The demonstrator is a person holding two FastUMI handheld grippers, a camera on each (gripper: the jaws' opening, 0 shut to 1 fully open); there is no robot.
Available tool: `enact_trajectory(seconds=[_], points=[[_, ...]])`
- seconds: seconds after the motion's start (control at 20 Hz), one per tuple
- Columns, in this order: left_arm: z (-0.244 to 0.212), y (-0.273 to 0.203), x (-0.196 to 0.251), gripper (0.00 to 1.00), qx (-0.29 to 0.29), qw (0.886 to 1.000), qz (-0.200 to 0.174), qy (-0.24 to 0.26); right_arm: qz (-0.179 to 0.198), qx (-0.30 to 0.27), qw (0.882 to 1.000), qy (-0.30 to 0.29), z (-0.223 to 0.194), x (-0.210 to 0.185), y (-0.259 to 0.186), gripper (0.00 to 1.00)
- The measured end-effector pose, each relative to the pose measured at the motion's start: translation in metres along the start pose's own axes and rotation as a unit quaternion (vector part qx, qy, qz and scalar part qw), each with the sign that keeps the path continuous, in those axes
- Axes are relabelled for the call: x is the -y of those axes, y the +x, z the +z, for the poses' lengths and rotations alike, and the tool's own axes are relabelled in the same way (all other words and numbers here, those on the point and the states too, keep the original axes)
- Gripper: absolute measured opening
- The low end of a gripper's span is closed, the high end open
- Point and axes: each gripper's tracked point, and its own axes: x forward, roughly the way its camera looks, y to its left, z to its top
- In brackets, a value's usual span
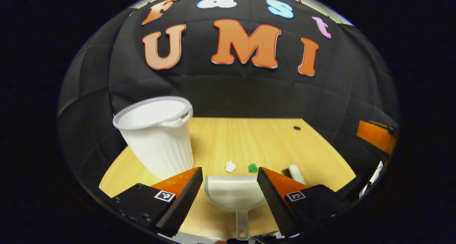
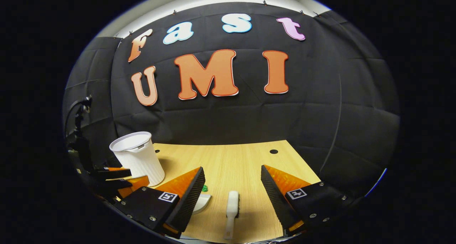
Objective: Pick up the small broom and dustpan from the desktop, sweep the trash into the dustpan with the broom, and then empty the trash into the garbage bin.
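Observation:
In the left gripper view a white dustpan (image 1: 235,196) lies flat on the wooden desk, handle toward me, between the fingers of my open left gripper (image 1: 229,181). Just beyond its lip sit a white scrap (image 1: 230,166) and a green scrap (image 1: 253,168). The white ribbed bin (image 1: 156,137) stands upright at the left. The broom's end (image 1: 296,173) pokes out behind the right finger. In the right gripper view the small white broom (image 2: 231,210) lies on the desk between the fingers of my open right gripper (image 2: 232,183). The dustpan's edge (image 2: 202,203) and green scrap (image 2: 204,188) peek past the left finger.
The desk (image 1: 249,140) has a small round hole (image 1: 296,128) near its far right corner. The black cloth wall closes the back and sides. In the right gripper view the other gripper (image 2: 114,180) sits at the far left in front of the bin (image 2: 137,156).

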Motion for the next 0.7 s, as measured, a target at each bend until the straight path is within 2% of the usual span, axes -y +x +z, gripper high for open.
enact_trajectory(seconds=[0.15, 0.25, 0.35, 0.45, 0.55, 0.7], points=[[-0.06, 0.01, 0.008, 0.98, -0.118, 0.993, -0.027, -0.003, -0.005, -0.012, 1.0, 0.015, -0.009, 0.017, 0.001, 0.95], [-0.09, 0.014, 0.01, 0.99, -0.199, 0.979, -0.034, -0.007, -0.008, -0.017, 1.0, 0.019, -0.012, 0.027, 0.001, 0.95], [-0.108, 0.018, 0.011, 0.99, -0.273, 0.961, -0.048, -0.015, -0.009, -0.022, 1.0, 0.018, -0.017, 0.035, 0.002, 0.95], [-0.128, 0.016, 0.01, 1.0, -0.351, 0.934, -0.058, -0.024, -0.007, -0.029, 0.999, 0.024, -0.022, 0.041, 0.004, 0.95], [-0.142, 0.016, 0.004, 1.0, -0.398, 0.915, -0.057, -0.022, -0.004, -0.037, 0.999, 0.03, -0.028, 0.044, 0.006, 0.95], [-0.141, 0.025, 0.007, 0.99, -0.44, 0.896, -0.05, -0.04, -0.005, -0.047, 0.998, 0.033, -0.035, 0.049, 0.008, 0.95]])
